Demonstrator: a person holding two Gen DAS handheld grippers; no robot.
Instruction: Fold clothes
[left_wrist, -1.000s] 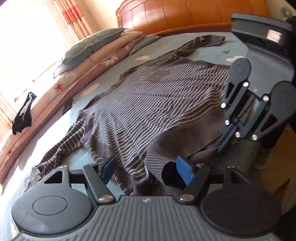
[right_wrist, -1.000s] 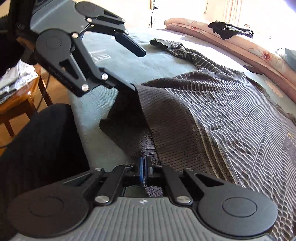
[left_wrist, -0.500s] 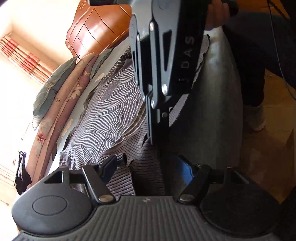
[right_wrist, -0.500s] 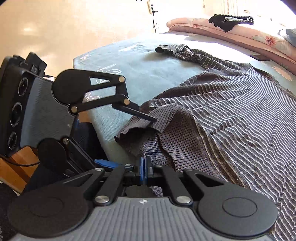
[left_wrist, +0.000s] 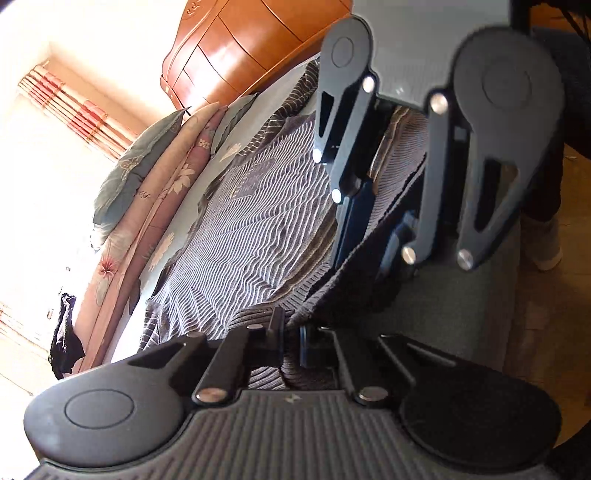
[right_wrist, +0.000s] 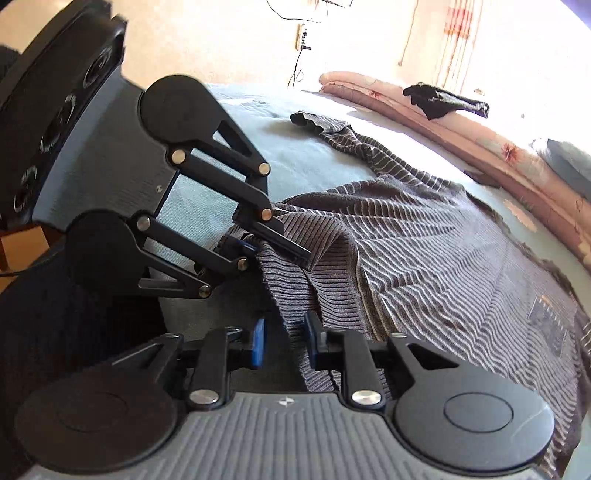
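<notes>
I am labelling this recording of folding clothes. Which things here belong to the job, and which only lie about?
Belongs to the job:
- striped sweater
- left gripper, shut on the sweater hem
- right gripper, jaws opening, hem between them
- bed, the work surface

Only lying about:
- black garment
- pillows
- headboard
- curtain

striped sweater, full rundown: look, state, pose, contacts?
The striped sweater is a grey-brown knit with thin pale stripes and a ribbed hem, spread flat on the bed, one sleeve trailing away. Its near hem corner is lifted: the left gripper is shut on it, while the right gripper jaws are opening around the hanging edge.
</notes>
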